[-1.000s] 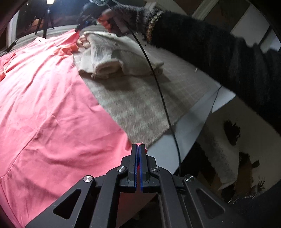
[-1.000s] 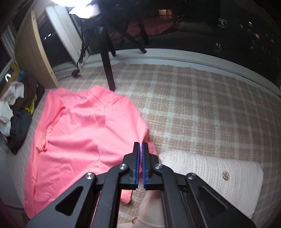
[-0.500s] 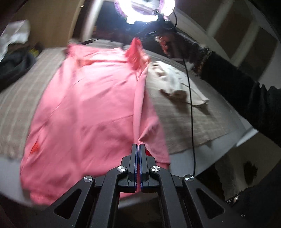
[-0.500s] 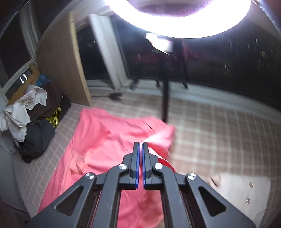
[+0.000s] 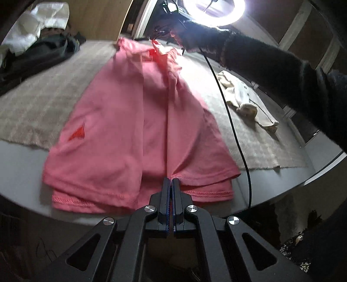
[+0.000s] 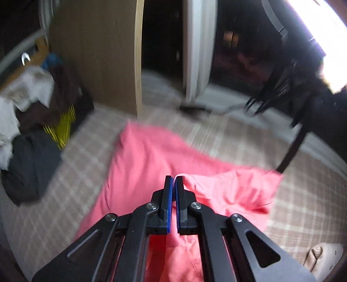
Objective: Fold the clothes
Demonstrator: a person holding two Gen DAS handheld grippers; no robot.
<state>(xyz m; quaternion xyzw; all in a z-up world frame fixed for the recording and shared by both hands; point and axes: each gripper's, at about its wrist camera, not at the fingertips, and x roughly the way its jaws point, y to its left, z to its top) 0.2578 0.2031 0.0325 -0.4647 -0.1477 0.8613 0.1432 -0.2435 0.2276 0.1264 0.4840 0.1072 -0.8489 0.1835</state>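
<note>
A pink shirt (image 5: 121,121) lies lengthwise on the plaid-covered table (image 5: 39,102), its right side folded over toward the middle. My left gripper (image 5: 172,180) is shut on the shirt's near hem. In the left wrist view, a black-sleeved arm (image 5: 260,63) holds my right gripper at the shirt's far end, lifting the cloth there. In the right wrist view, my right gripper (image 6: 174,179) is shut on a pinch of the pink shirt (image 6: 147,156), which bunches to its right.
A cream knit garment (image 5: 240,95) lies on the table's right part, also visible as cream knit (image 6: 323,253). A pile of dark and white clothes (image 6: 32,108) sits at the left. A ring light (image 5: 214,10) and its black cable (image 5: 234,130) stand behind.
Both grippers have carried the shirt's right edge leftward, folding it over the middle. The right gripper swept far left along the shirt's top end. The cream garment now lies off to the right.
</note>
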